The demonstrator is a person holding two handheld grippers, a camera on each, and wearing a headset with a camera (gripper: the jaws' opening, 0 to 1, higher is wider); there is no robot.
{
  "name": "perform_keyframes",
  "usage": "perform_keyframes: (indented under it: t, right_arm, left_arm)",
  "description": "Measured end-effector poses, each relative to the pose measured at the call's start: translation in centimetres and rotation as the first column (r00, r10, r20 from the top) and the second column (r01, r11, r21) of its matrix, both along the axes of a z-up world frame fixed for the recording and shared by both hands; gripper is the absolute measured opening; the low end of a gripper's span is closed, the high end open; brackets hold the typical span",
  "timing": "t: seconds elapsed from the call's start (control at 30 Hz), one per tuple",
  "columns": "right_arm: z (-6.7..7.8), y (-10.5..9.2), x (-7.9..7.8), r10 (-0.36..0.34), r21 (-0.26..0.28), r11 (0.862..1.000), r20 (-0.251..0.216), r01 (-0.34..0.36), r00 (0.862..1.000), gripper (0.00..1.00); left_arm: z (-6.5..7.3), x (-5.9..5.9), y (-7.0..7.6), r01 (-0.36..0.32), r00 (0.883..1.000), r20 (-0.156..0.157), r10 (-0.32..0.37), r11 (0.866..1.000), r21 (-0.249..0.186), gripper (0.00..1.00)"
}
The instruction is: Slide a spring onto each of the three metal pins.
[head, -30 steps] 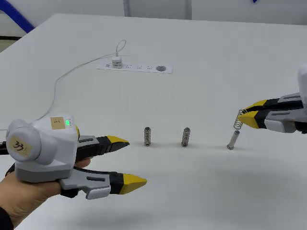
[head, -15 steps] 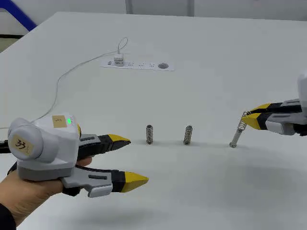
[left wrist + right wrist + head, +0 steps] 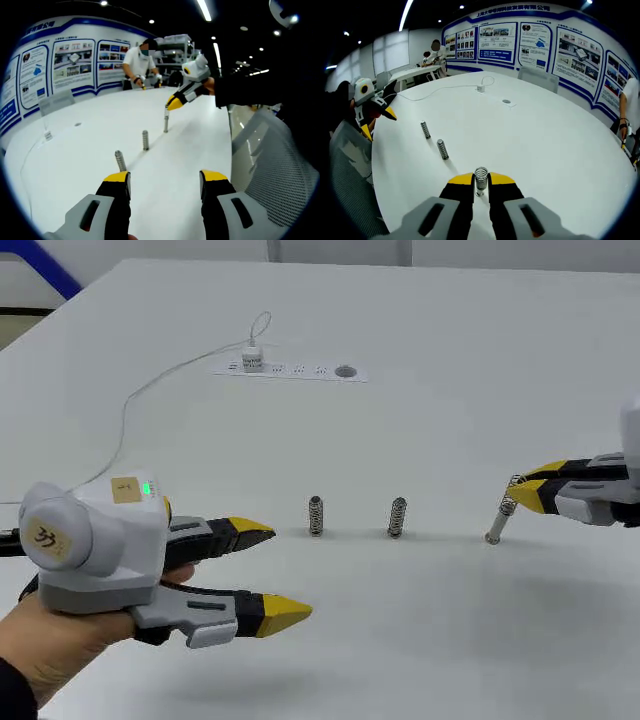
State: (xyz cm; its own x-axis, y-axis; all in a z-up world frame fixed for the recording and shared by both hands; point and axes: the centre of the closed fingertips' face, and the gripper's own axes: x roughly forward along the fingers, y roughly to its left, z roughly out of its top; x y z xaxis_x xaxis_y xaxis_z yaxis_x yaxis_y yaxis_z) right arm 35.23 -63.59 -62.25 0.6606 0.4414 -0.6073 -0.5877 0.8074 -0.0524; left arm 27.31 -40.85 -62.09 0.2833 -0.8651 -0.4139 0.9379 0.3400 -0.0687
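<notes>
Three metal pins stand in a row on the white table [image 3: 420, 630]. The left pin [image 3: 316, 516] and the middle pin [image 3: 397, 517] each carry a spring. The right pin [image 3: 494, 529] leans toward the right, and a spring [image 3: 510, 499] sits over its top end. My right gripper [image 3: 517, 494] is shut on that spring [image 3: 480, 178], which stands between its yellow tips [image 3: 480, 183]. My left gripper [image 3: 279, 571] hovers open at the near left, level with the row and empty [image 3: 166, 177]. Along its jaws I see the three pins [image 3: 145, 140] and the right gripper [image 3: 181, 98].
A white power strip [image 3: 290, 370] with a plugged charger and a cable trailing left lies at the back of the table. Other people stand at tables in the background [image 3: 141, 62]. A mesh chair [image 3: 280, 165] is at the table's edge.
My right gripper has come down and slightly right, bringing the spring from above the right pin onto its top. The left gripper has barely moved. The head camera shifted a little.
</notes>
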Motion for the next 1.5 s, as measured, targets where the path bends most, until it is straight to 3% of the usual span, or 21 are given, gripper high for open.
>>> perform_keyframes:
  t: [0.93, 1.5]
  right_arm:
    - [-4.2, 0.2, -0.4, -0.018, -0.001, 1.000, -0.058, 0.018, 0.998, 0.12]
    - [-4.4, 0.1, -1.1, -0.025, -0.002, 1.000, -0.064, 0.025, 0.998, 0.17]
  left_arm:
    - [0.0, -0.1, 0.2, -0.020, 1.000, -0.004, 0.020, 1.000, 0.011, 0.57]
    - [-0.1, 0.0, 0.2, -0.018, 1.000, -0.004, 0.018, 1.000, 0.010, 0.57]
